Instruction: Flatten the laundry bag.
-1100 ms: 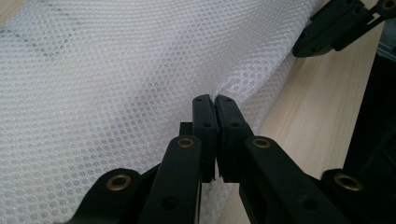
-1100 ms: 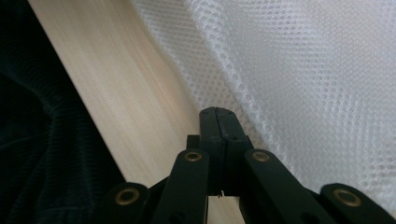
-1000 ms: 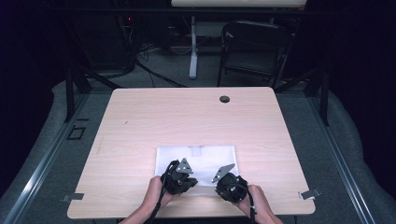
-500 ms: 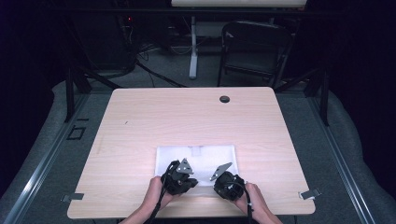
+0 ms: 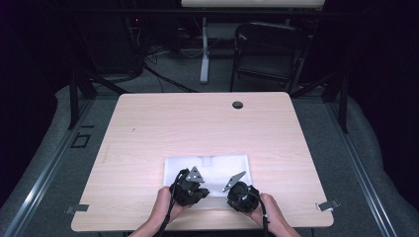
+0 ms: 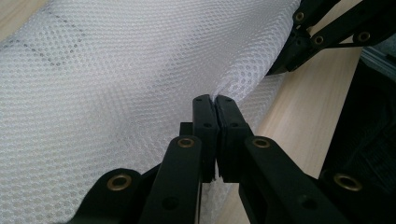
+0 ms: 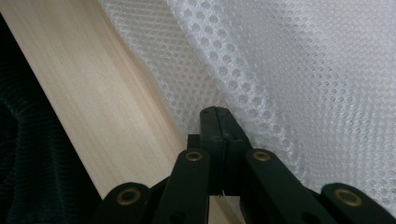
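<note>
A white mesh cloth (image 5: 212,165) lies flat on the wooden table (image 5: 197,123), near its front edge. My left gripper (image 5: 190,187) sits at the cloth's near-left edge. In the left gripper view its jaws (image 6: 215,100) are shut on a pinched fold of the mesh cloth (image 6: 116,84). At the near-right edge is my right gripper (image 5: 239,190), and in its own view the jaws (image 7: 218,112) are shut on the border of the mesh cloth (image 7: 303,70). The right gripper's black links (image 6: 327,32) appear at the top right of the left gripper view.
A dark round grommet hole (image 5: 237,104) is at the table's far side. Beyond the table stand a black chair (image 5: 269,49) and a desk leg (image 5: 204,54). Metal clamps (image 5: 327,205) sit at the front corners. The table's front edge (image 7: 93,116) runs close beside my jaws.
</note>
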Available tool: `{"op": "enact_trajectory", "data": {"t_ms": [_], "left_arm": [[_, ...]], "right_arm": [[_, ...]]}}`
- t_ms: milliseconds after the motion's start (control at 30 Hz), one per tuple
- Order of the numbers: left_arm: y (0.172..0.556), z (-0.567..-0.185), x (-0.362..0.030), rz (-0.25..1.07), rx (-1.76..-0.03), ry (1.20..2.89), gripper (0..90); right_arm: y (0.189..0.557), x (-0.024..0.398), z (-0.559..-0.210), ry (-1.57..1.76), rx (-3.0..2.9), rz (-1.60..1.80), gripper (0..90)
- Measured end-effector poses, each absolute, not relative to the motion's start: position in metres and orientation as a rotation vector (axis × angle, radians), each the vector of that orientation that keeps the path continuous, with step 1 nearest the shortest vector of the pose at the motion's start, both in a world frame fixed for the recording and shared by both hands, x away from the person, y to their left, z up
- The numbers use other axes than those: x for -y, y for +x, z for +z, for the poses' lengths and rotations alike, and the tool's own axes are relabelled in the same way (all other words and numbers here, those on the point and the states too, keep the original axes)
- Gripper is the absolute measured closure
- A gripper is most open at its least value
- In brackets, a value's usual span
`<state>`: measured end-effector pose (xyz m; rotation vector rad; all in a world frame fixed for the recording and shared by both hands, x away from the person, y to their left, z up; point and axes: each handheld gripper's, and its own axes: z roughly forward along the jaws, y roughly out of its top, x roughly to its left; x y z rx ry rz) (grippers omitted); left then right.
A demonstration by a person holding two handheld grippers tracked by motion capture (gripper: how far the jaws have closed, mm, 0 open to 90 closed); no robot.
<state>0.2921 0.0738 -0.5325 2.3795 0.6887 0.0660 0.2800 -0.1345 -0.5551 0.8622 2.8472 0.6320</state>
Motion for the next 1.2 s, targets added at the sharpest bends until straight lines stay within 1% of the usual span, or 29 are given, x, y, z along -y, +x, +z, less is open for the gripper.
{"op": "enact_trajectory", "data": {"t_ms": [467, 700, 967, 1200], "left_arm": [[0.301, -0.522, -0.082, 0.087, -0.758, 2.320, 88.3], [0.307, -0.517, -0.089, 0.110, -0.802, 2.293, 88.3], [0.313, -0.505, -0.095, 0.142, -0.836, 2.255, 88.3], [0.327, -0.492, -0.095, 0.173, -0.845, 2.240, 88.3]], "right_arm": [[0.275, 0.130, -0.553, 0.793, -2.856, 0.572, 90.0], [0.274, 0.131, -0.555, 0.785, -2.852, 0.602, 90.0], [0.273, 0.132, -0.555, 0.770, -2.852, 0.600, 90.0], [0.273, 0.130, -0.554, 0.769, -2.854, 0.573, 90.0]]}}
